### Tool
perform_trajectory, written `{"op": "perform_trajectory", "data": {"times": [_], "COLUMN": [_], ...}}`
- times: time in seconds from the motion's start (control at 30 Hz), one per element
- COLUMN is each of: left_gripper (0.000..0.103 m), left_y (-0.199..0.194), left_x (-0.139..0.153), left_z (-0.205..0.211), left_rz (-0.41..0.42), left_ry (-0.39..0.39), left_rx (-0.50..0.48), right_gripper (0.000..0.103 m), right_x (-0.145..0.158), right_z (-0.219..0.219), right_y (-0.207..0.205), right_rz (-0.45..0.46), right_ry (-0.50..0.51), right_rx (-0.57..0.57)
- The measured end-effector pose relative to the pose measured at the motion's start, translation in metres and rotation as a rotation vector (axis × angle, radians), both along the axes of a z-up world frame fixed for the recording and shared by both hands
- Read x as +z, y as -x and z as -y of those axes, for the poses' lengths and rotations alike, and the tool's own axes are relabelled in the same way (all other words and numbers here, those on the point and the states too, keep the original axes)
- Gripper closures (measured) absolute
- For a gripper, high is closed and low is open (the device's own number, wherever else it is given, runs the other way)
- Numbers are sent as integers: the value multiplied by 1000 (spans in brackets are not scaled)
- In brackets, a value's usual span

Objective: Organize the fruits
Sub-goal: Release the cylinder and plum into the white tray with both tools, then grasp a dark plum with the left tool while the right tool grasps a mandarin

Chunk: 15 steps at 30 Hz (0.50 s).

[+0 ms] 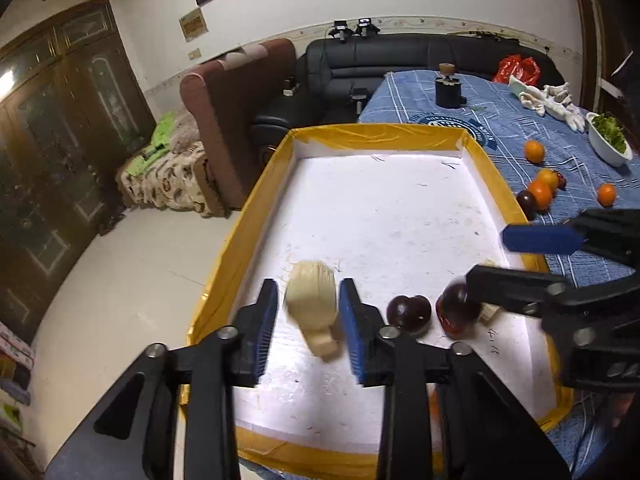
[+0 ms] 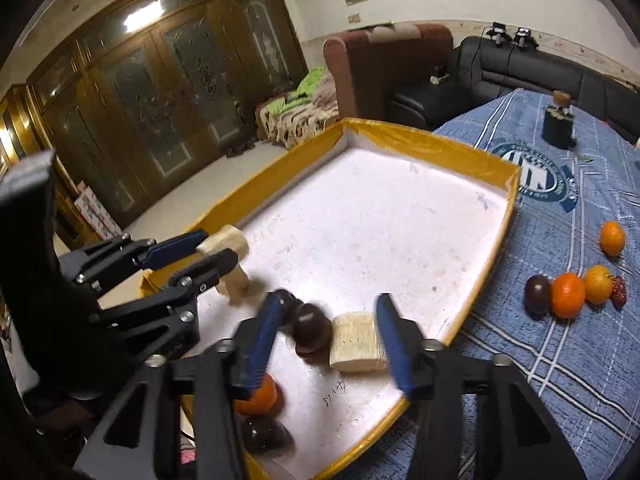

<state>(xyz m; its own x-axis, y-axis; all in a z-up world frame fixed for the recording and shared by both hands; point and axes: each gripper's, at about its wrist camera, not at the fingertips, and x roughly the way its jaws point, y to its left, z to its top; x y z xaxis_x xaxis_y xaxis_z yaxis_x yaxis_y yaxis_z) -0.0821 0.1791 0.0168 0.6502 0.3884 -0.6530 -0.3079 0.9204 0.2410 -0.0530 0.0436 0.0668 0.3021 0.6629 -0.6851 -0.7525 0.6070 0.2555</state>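
A white foam tray (image 1: 256, 216) with a yellow taped rim (image 2: 428, 136) lies on the blue tablecloth. My left gripper (image 1: 308, 304) is open over its near left part. A pale cream chunk (image 1: 312, 300) sits blurred between its blue pads (image 1: 268, 320) with small gaps on both sides. My right gripper (image 2: 326, 320) is open over the tray's near right part. Between its fingers lie a dark plum (image 2: 312, 330) and a second pale chunk (image 2: 356, 342). Another dark plum (image 1: 408, 314) rests just left of them. An orange (image 2: 256, 396) and a plum (image 2: 264, 434) lie at the tray's near corner.
Right of the tray, on the cloth, lie several oranges (image 2: 566, 294) and a dark plum (image 2: 538, 294), with a small red fruit (image 2: 619, 290) beside them. A white bowl of greens (image 1: 608, 140) and a black jar (image 1: 448, 88) stand farther back. The tray's left side overhangs the floor (image 1: 132, 272).
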Motion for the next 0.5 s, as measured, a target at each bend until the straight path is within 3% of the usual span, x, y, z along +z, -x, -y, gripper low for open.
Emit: {"op": "perform_trajectory", "data": {"times": [0.07,0.23,0.5], "left_gripper": [49,33,30], "left_y": [1,2,-20], "left_x": [4,16,35], "left_z": [3,19,66], "left_rz": [10,34,34], "left_ry": [-25,-58,16], "left_rx": [13,-4,-217], "right_gripper": [49,48,40], "right_x": [7,20,27], "right_z": [10,52,173], "right_y": [-2,-17,-60], "right_rz": [9,30,78], "right_ry": [-30,-78,-57], "right_rx": [-11,-86,-347]}}
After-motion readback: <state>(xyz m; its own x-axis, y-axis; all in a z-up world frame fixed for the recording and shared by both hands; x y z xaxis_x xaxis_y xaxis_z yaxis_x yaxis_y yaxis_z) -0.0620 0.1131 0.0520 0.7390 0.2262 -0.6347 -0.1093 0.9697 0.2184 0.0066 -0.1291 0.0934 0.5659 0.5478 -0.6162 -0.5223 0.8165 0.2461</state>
